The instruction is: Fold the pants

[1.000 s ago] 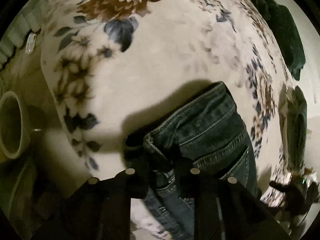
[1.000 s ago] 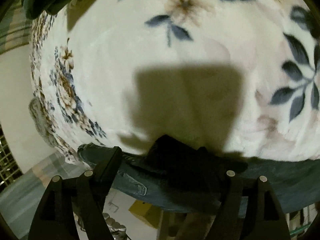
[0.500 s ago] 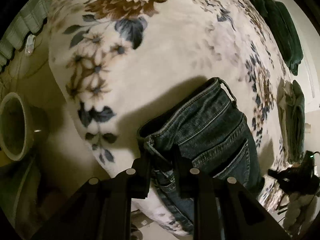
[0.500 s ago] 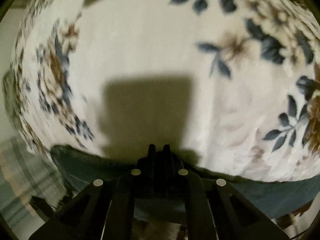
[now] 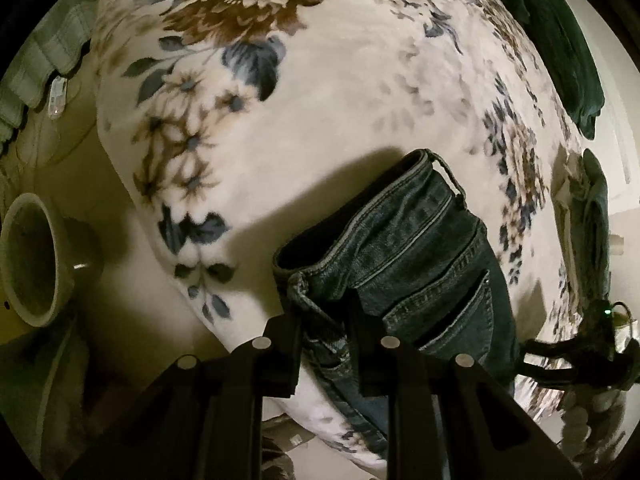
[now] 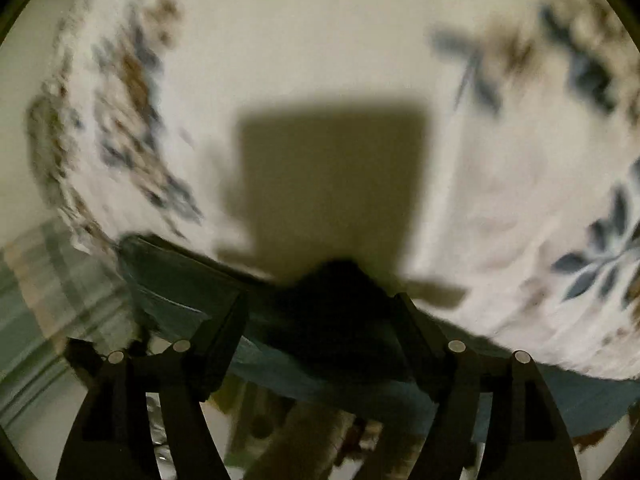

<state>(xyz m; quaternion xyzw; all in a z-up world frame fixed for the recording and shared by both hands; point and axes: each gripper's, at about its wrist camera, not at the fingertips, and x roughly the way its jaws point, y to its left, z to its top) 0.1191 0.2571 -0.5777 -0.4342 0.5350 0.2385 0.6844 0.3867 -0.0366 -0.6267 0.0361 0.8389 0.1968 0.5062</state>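
The left claw (image 5: 324,320) points steeply down over the near edge of the bed, its jaws nearly closed and pinching the waistband corner of the jeans (image 5: 420,264), which lie on the floral blanket (image 5: 340,92) with the back pocket facing up. The right claw (image 6: 320,320) also tilts downward; its jaws have just been opening and now stand wide apart, with a dark, shadowed hump of the jeans (image 6: 184,284) between them, though blur hides whether the pads touch it. Its own shadow falls on the blanket (image 6: 320,40) ahead. Off the bed to the left stands a pale round pot (image 5: 32,260); dark green folded clothes (image 5: 560,40) lie at the blanket's far right edge.
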